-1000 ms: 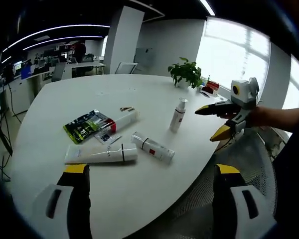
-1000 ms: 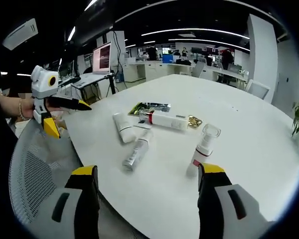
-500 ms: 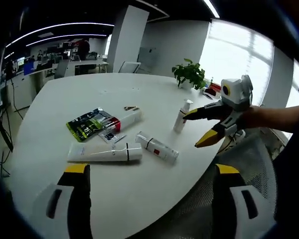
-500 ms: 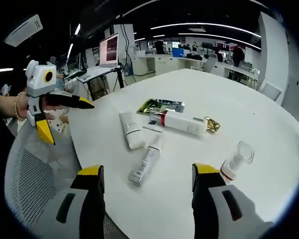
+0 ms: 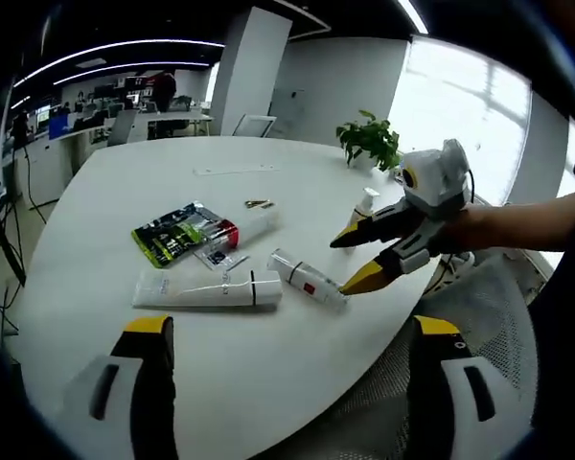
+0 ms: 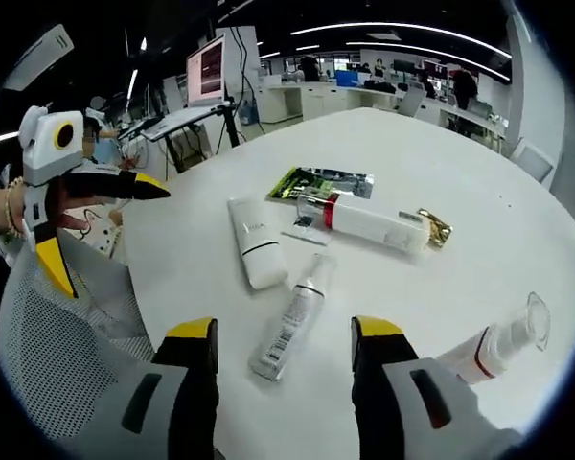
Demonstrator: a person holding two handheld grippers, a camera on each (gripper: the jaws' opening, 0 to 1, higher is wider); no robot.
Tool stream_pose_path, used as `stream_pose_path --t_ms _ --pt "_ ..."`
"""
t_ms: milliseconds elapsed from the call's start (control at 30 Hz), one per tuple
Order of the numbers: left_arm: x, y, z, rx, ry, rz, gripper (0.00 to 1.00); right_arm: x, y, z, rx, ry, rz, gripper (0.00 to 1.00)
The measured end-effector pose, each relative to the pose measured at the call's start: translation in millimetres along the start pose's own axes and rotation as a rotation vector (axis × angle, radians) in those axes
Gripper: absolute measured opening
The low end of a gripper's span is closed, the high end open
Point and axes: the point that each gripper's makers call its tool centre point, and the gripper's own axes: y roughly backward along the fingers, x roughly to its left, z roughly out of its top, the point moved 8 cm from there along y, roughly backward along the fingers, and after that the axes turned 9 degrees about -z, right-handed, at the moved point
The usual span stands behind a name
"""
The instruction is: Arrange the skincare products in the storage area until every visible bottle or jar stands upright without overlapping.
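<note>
Four products: three lie flat on the desk (image 6: 479,278), one stands.
Lying clear bottle (image 6: 292,319): on its side near the desk edge, directly ahead of the right gripper (image 6: 283,340).
White tube (image 6: 257,251): flat, just beside the clear bottle.
Red-banded tube (image 6: 369,221): flat, next to a green packet (image 6: 316,182).
Pump bottle (image 5: 363,203): upright, behind the right gripper.
Right gripper: jaws wide, holding nothing; over the last second it has swung from beside the pump bottle down to the lying bottle, its lower tip nearly at the bottle's end.
Left gripper (image 6: 77,216): jaws wide, empty, off the desk edge.
Meaning: likely next is standing that bottle up; uprighting not yet begun.
</note>
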Motion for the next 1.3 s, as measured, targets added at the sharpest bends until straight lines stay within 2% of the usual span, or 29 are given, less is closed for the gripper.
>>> stream_pose_path --t_ms 300,700,1300 --pt "3.1 0 -2.3 0.005 0.001 0.002 0.94 0 -18 -2.3 0.059 -0.016 -0.041 0.42" --pt "5.0 0 -3.0 -0.002 0.021 0.008 0.94 10 -33 -0.6 0.111 0.024 -0.064 0.32" --pt "5.8 0 -3.4 0.002 0.029 0.019 0.94 4 -38 -3.0 0.154 0.048 -0.103 0.21"
